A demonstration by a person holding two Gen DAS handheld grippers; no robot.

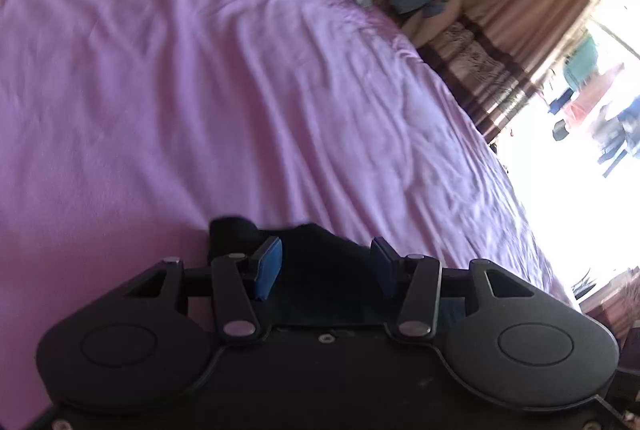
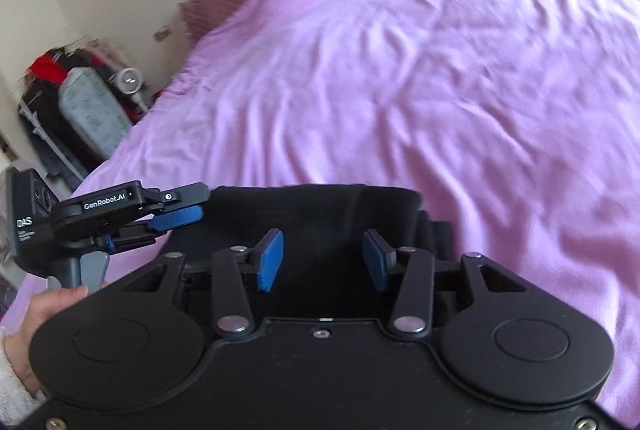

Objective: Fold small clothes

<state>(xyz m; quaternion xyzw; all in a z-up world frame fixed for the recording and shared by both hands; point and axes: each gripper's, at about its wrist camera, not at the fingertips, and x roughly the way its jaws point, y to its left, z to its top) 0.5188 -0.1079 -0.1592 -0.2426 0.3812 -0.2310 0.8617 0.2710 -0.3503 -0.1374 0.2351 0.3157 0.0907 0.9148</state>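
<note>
Over black garment (image 2: 312, 213) on bed, right gripper (image 2: 323, 260) and left gripper (image 1: 326, 268) spread, pinching nothing

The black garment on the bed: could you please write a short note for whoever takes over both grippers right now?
Left gripper: jaws apart over the black garment, nothing pinched.
Right gripper: jaws apart, garment below them, no grip visible.
The garment lies at the near edge of the pink bedsheet; the views are too blurred and blocked to judge how far the folding has got.
Left to do: probably regrip an edge and fold it.
</note>
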